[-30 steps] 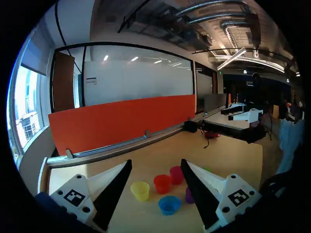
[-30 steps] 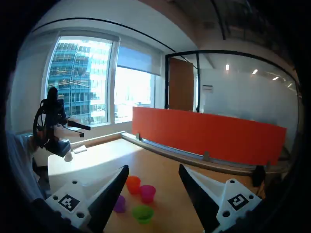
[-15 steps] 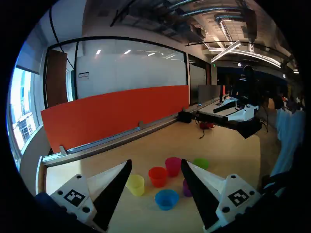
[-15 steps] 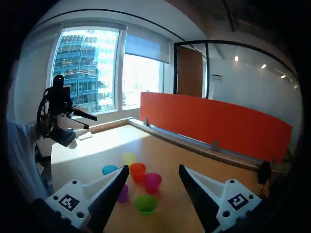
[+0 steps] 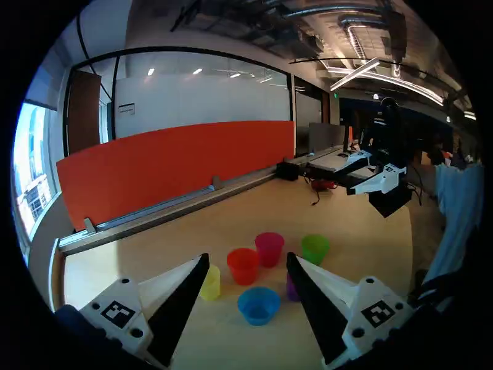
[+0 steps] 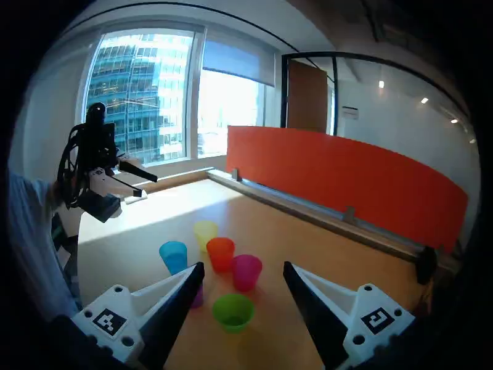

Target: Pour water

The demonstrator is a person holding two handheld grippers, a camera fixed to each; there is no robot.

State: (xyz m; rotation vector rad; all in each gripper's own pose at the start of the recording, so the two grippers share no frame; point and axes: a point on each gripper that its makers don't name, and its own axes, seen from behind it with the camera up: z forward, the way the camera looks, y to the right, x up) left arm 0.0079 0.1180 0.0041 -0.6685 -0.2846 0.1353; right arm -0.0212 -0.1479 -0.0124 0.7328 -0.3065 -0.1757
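we see a wood table backed by an orange divider. our left gripper and right gripper hover over it, both spread wide, gripping nothing. on the table ahead cluster the blue cup, green cup, red cup, pink cup, yellow cup and purple cup, half hidden by a finger.

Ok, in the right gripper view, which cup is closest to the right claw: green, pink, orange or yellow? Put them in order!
1. Green cup: nearest, low in the middle.
2. Pink cup: just behind the green one.
3. Orange cup: farther back, slightly left.
4. Yellow cup: farthest, back and left.
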